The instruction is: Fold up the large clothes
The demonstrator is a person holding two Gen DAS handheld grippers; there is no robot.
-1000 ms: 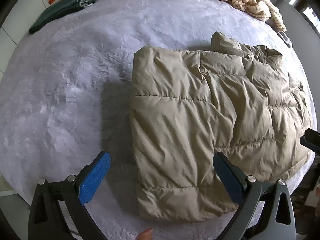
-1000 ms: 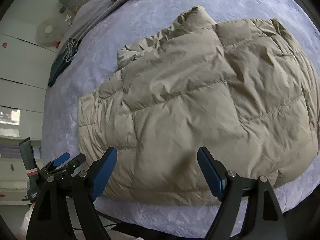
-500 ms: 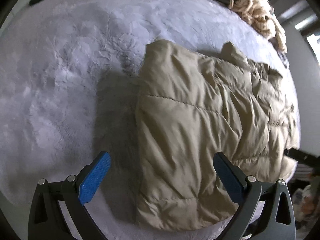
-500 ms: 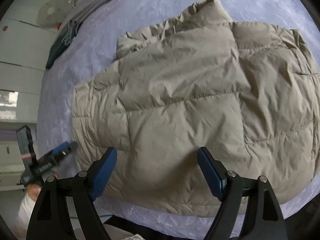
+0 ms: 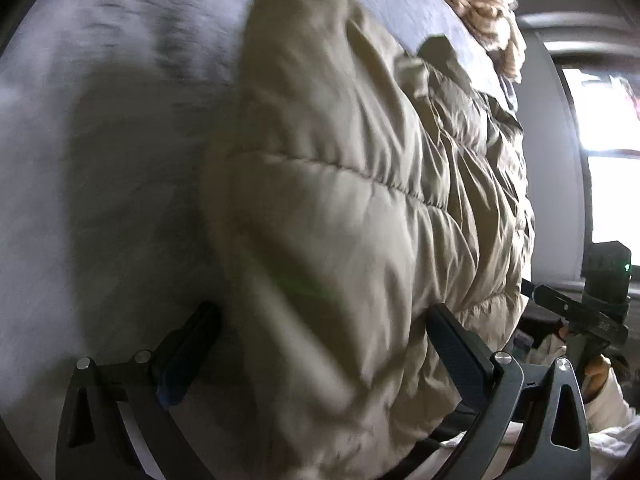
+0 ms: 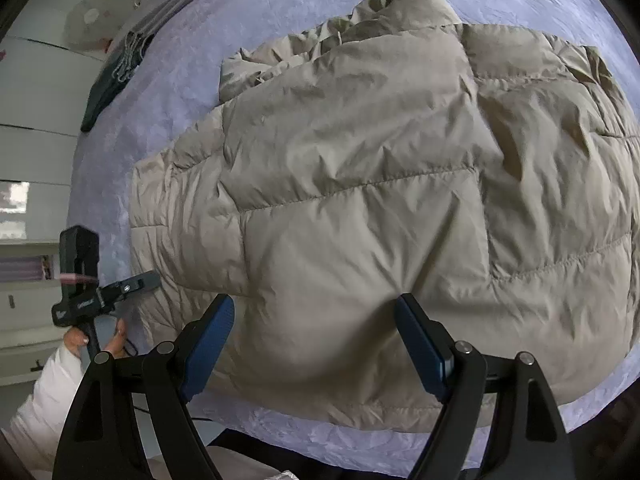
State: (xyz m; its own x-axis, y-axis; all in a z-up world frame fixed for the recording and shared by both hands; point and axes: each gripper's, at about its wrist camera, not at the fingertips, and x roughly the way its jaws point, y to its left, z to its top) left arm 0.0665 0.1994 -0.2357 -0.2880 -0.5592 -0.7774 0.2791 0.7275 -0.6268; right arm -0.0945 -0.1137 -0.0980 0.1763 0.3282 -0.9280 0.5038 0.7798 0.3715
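A beige puffer jacket (image 6: 360,184) lies folded over on the lavender bed cover (image 6: 160,92). My right gripper (image 6: 316,316) hovers open just over its near hem, blue pads wide apart and nothing pinched. In the left wrist view the jacket (image 5: 340,200) fills the frame, blurred. My left gripper (image 5: 320,328) is open and straddles the jacket's near left corner, with one finger over the bed cover (image 5: 100,140) and the other over the fabric. The left gripper (image 6: 112,292) also shows at the jacket's left edge in the right wrist view, and the right gripper (image 5: 580,316) at the far right of the left wrist view.
A cream knitted garment (image 5: 480,0) is heaped at the bed's far edge. A dark green garment (image 6: 108,84) and a grey blanket (image 6: 180,4) lie along the bed's left side. A hand (image 6: 76,340) in a white sleeve (image 6: 40,400) holds the left gripper. A window (image 5: 608,120) is at right.
My left gripper has dropped and tilted down onto the jacket's left corner, which now looms large and blurred. The right gripper has sunk slightly toward the hem. Both stay open.
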